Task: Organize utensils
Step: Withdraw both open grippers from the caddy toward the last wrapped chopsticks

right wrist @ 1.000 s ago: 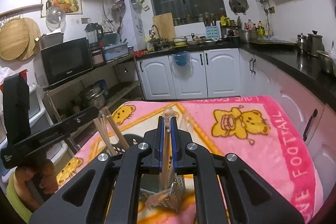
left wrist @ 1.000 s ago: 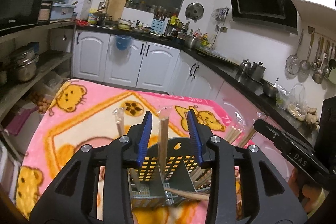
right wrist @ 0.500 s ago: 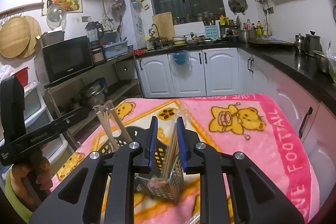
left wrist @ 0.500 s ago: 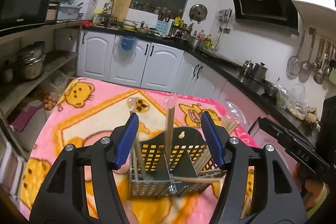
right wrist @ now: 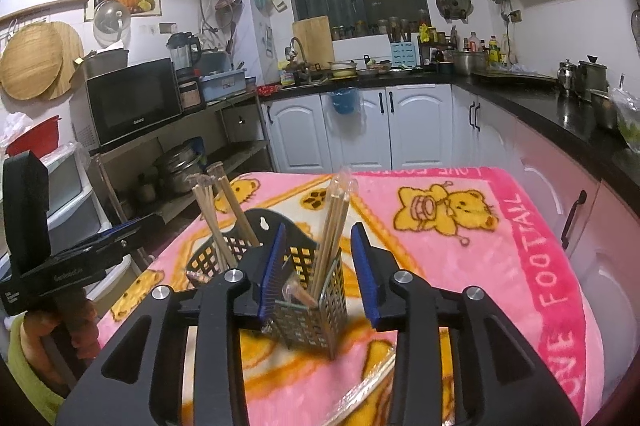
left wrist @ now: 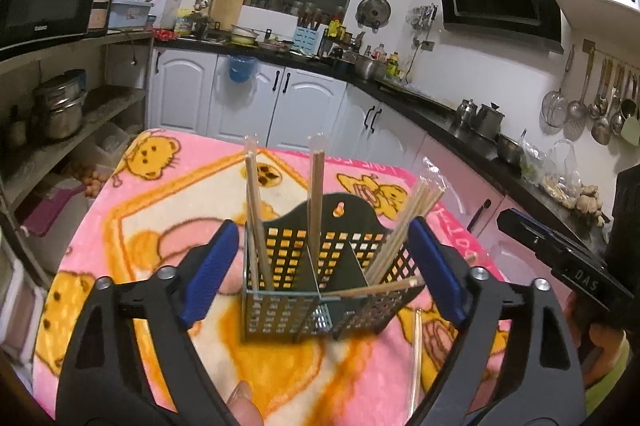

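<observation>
A black perforated utensil caddy (left wrist: 320, 278) stands on the pink bear blanket (left wrist: 168, 210). Wrapped wooden chopsticks stand in its compartments: one pair at the left (left wrist: 256, 222), one in the middle (left wrist: 316, 198), a bundle leaning right (left wrist: 404, 222). My left gripper (left wrist: 320, 274) is open and empty, its blue pads wide on either side of the caddy. In the right wrist view the caddy (right wrist: 312, 290) holds chopsticks (right wrist: 334, 230), and my right gripper (right wrist: 318, 278) is open around that upright bundle without gripping it.
A loose wrapped chopstick pair (left wrist: 416, 354) lies on the blanket in front of the caddy. A clear wrapper edge (right wrist: 368, 390) lies near the right gripper. White cabinets (left wrist: 288, 102) and black counters stand behind; a shelf with a microwave (right wrist: 132, 102) stands at the left.
Both grippers opened and drew back from the caddy. The right one let go of the chopsticks, which now stand in the caddy. The left jaws widened greatly.
</observation>
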`<action>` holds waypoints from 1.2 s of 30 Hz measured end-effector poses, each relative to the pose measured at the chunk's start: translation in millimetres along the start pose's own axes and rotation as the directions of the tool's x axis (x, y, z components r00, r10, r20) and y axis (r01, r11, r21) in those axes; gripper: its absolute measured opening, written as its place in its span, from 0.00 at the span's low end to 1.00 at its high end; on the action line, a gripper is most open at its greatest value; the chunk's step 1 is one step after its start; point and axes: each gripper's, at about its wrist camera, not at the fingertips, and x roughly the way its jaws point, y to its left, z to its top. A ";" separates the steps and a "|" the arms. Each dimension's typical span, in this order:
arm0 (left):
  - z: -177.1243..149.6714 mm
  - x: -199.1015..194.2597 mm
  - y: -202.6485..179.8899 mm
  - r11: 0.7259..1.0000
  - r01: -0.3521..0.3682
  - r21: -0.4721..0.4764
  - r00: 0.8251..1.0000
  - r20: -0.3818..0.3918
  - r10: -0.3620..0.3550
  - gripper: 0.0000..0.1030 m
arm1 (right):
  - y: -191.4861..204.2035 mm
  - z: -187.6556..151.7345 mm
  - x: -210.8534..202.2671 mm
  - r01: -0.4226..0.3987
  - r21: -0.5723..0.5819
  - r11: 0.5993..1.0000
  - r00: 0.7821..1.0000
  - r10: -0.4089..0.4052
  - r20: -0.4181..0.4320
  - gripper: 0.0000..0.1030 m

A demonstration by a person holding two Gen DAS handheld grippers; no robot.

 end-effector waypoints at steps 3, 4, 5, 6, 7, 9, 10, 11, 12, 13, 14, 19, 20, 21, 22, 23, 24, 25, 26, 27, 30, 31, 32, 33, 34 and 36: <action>-3.8 -1.5 -1.3 1.000 0.001 0.004 1.000 -0.006 -0.001 0.80 | -1.1 -5.6 -6.3 0.000 0.001 1.000 1.000 0.000 -0.002 0.35; -4.4 -1.9 -2.1 1.000 0.004 0.006 1.000 -0.010 -0.003 0.81 | -1.6 -6.2 -6.3 0.000 0.002 1.000 1.000 0.000 -0.002 0.37; -6.1 -2.7 -2.8 1.000 0.004 0.009 1.000 -0.013 -0.004 0.83 | -1.9 -8.1 -8.5 0.001 0.003 1.000 1.000 -0.001 -0.003 0.37; -8.0 -4.0 -3.5 1.000 0.005 0.012 1.000 -0.014 -0.005 0.85 | -2.3 -10.3 -10.7 0.003 0.003 1.000 1.000 -0.002 -0.004 0.37; -9.2 -5.0 -4.7 1.000 0.007 0.014 1.000 -0.016 -0.007 0.85 | -2.8 -12.7 -12.6 0.003 0.002 1.000 1.000 -0.003 -0.006 0.38; -12.8 -7.2 -4.8 1.000 0.009 0.017 1.000 -0.022 -0.009 0.86 | -3.3 -16.7 -15.5 0.007 0.003 1.000 1.000 -0.007 -0.012 0.38; -14.7 -7.7 -5.2 1.000 0.009 0.018 1.000 -0.025 -0.009 0.87 | -3.7 -18.3 -15.7 0.008 0.004 1.000 1.000 -0.008 -0.016 0.39; -16.3 -8.0 -5.4 1.000 0.009 0.020 1.000 -0.027 -0.009 0.88 | -3.5 -19.8 -16.1 0.009 0.005 1.000 1.000 -0.009 -0.021 0.39; -18.6 -8.6 -6.1 1.000 0.010 0.023 0.999 -0.031 -0.009 0.88 | -4.3 -23.0 -17.3 0.013 0.005 1.000 1.000 -0.013 -0.027 0.40; -20.3 -8.7 -6.8 1.000 0.010 0.025 0.999 -0.035 -0.009 0.88 | -4.3 -25.0 -17.8 0.016 0.005 1.000 0.999 -0.016 -0.031 0.40; -21.9 -8.6 -7.4 1.000 0.010 0.028 0.999 -0.039 -0.009 0.88 | -5.0 -27.4 -18.7 0.019 0.005 1.000 0.999 -0.019 -0.036 0.40; -29.1 -7.0 -9.7 0.999 0.014 0.034 0.998 -0.059 -0.012 0.88 | -8.1 -36.3 -22.7 0.029 0.010 1.000 0.998 -0.028 -0.055 0.42; -30.6 -6.6 -10.2 0.999 0.015 0.036 0.998 -0.062 -0.012 0.88 | -9.1 -38.3 -23.5 0.031 0.010 0.999 0.998 -0.031 -0.059 0.42; -32.5 -5.7 -11.1 0.999 0.015 0.039 0.998 -0.068 -0.012 0.88 | -10.4 -40.2 -24.4 0.036 0.011 0.999 0.997 -0.035 -0.063 0.43; -33.6 -5.2 -12.1 0.999 0.016 0.040 0.997 -0.071 -0.013 0.88 | -11.2 -41.5 -24.8 0.039 0.014 0.999 0.997 -0.038 -0.067 0.43; -35.4 -4.6 -13.2 0.999 0.020 0.041 0.997 -0.076 -0.017 0.88 | -12.6 -42.9 -25.2 0.042 0.016 0.999 0.997 -0.041 -0.070 0.44; -36.3 -4.3 -13.9 0.999 0.021 0.042 0.997 -0.078 -0.017 0.88 | -14.3 -44.9 -26.0 0.045 0.019 0.999 0.996 -0.043 -0.073 0.45; -38.4 -3.6 -15.0 0.999 0.022 0.045 0.996 -0.083 -0.018 0.88 | -15.9 -47.3 -27.1 0.050 0.022 0.998 0.996 -0.049 -0.076 0.45; -39.6 -3.2 -15.4 0.999 0.024 0.046 0.996 -0.086 -0.020 0.88 | -17.0 -49.2 -27.7 0.053 0.024 0.998 0.996 -0.051 -0.080 0.45; -40.8 -2.0 -16.0 0.999 0.026 0.047 0.996 -0.092 -0.022 0.88 | -18.9 -51.9 -28.1 0.058 0.027 0.998 0.995 -0.055 -0.086 0.45; -44.6 0.7 -19.0 0.998 0.033 0.053 0.994 -0.104 -0.028 0.89 | -24.9 -59.0 -29.8 0.068 0.038 0.997 0.993 -0.064 -0.102 0.46; -46.6 1.7 -21.0 0.998 0.036 0.056 0.993 -0.110 -0.030 0.89 | -25.6 -60.3 -30.5 0.071 0.040 0.997 0.992 -0.066 -0.104 0.47; -48.2 2.6 -22.5 0.997 0.040 0.059 0.993 -0.115 -0.033 0.89 | -27.9 -63.0 -31.4 0.077 0.043 0.996 0.991 -0.072 -0.110 0.47; -50.2 3.5 -24.2 0.997 0.045 0.063 0.992 -0.121 -0.037 0.89 | -29.2 -64.9 -32.5 0.081 0.045 0.996 0.991 -0.075 -0.113 0.47; -51.9 4.6 -26.2 0.997 0.049 0.067 0.991 -0.126 -0.040 0.89 | -30.7 -66.2 -33.1 0.084 0.047 0.995 0.990 -0.078 -0.116 0.47; -55.4 7.2 -31.3 0.995 0.056 0.078 0.990 -0.136 -0.046 0.89 | -34.1 -69.7 -34.6 0.092 0.052 0.994 0.989 -0.085 -0.122 0.47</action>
